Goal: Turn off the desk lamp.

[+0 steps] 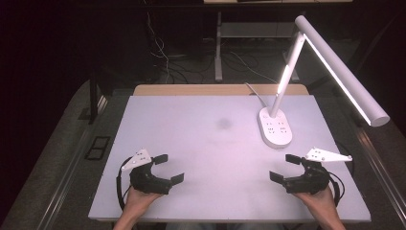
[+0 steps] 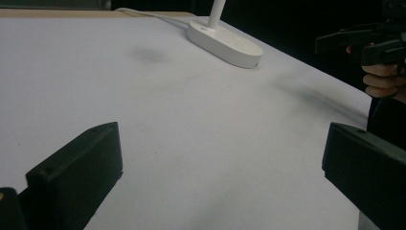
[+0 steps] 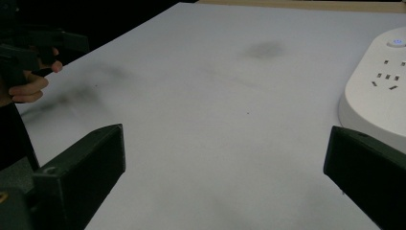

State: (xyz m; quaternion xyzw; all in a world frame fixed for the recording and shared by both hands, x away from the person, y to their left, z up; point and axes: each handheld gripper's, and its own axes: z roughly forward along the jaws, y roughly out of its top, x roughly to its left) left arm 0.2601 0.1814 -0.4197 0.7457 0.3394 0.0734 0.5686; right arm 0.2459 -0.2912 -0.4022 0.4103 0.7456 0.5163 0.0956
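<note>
White table (image 1: pixel 210 143): lamp base (image 1: pixel 275 126) just beyond open right tool (image 1: pixel 286 167).

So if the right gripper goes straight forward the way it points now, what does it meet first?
Probably nothing: the right gripper, jaws open, points across the bare white table toward the left gripper. The lamp base lies off to one side, though depth is hard to judge.

Left gripper (image 1: pixel 168 168): held low near the table's front left, jaws spread wide, nothing between them.
Right gripper (image 1: pixel 285 166): held low at the front right, jaws spread wide, nothing between them.
Left hand (image 1: pixel 140 199): wrapped around the gripper's handle from below.
Right hand (image 1: pixel 318 197): wrapped around its handle likewise.
Pose: the two grippers are well apart, their jaws angled inward.
</note>
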